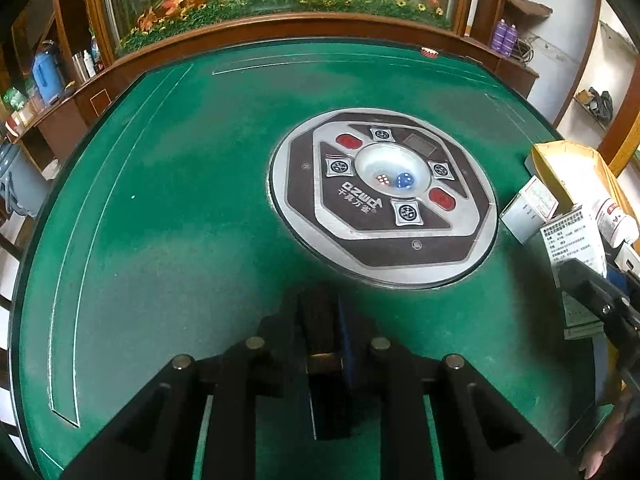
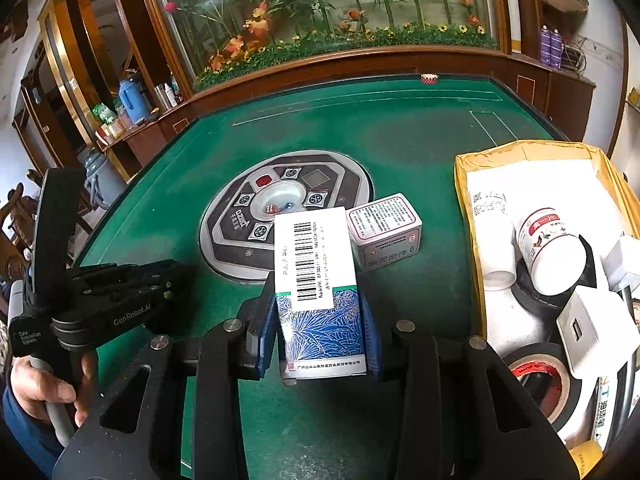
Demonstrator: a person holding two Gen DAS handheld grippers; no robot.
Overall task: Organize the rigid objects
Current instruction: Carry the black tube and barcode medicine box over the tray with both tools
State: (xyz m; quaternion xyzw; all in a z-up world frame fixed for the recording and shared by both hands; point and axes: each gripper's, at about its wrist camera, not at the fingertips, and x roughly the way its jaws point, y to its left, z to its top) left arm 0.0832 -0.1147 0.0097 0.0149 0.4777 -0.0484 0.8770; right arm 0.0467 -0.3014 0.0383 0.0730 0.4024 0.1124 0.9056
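Right gripper (image 2: 320,336): pinched on blue box (image 2: 320,304), blue pads flat against both long sides, barcode face up, box raised just short of the dial (image 2: 286,216), likely in carriage toward sorting. Left gripper (image 1: 324,344): fingers pressed together, nothing between, parked over bare felt (image 1: 160,200) near side of the dial, probably kept clear of the working hand. Second box (image 2: 384,230): lain flat just right of the dial, touching or nearly touching the held box; cannot tell which. Tray (image 2: 464,184): well right of the dial, yellow-walled, already stocked with white bottle (image 2: 550,254), tape rolls (image 2: 548,380) and small white boxes (image 2: 592,328); judged the intended destination. Dice (image 1: 394,180): under the dial's dome, untouched.
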